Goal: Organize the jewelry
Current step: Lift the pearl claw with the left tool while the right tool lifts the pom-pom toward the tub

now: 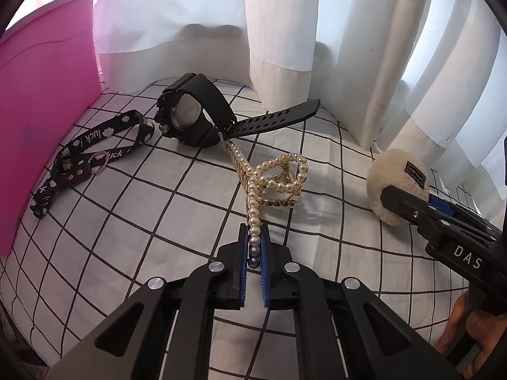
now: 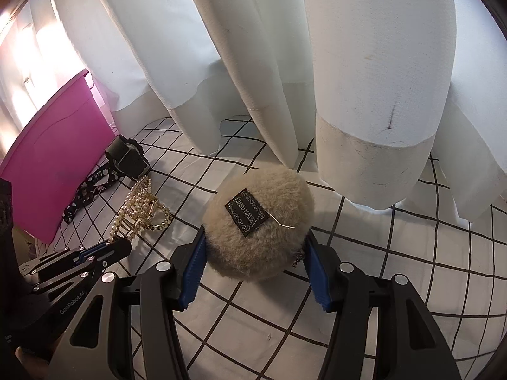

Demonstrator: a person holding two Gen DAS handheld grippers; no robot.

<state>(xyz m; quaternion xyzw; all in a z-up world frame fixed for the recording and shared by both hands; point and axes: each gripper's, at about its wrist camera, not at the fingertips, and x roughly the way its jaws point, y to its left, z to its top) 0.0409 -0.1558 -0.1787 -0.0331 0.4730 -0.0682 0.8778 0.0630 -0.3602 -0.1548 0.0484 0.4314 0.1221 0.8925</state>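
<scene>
Left hand-held gripper [image 1: 254, 247] pinches pearl strand [image 1: 253, 209]; right hand-held gripper [image 2: 253, 253] clamps labelled pouch [image 2: 256, 224].

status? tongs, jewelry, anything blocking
Left tongs shut on pearl strand. Right tongs around puff, contact unclear. Strand tangled with clip beside watch.

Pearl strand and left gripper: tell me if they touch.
Touching. The left wrist view shows the left gripper with its blue pads closed on the end of the pearl strand, beads pinched between them.
</scene>
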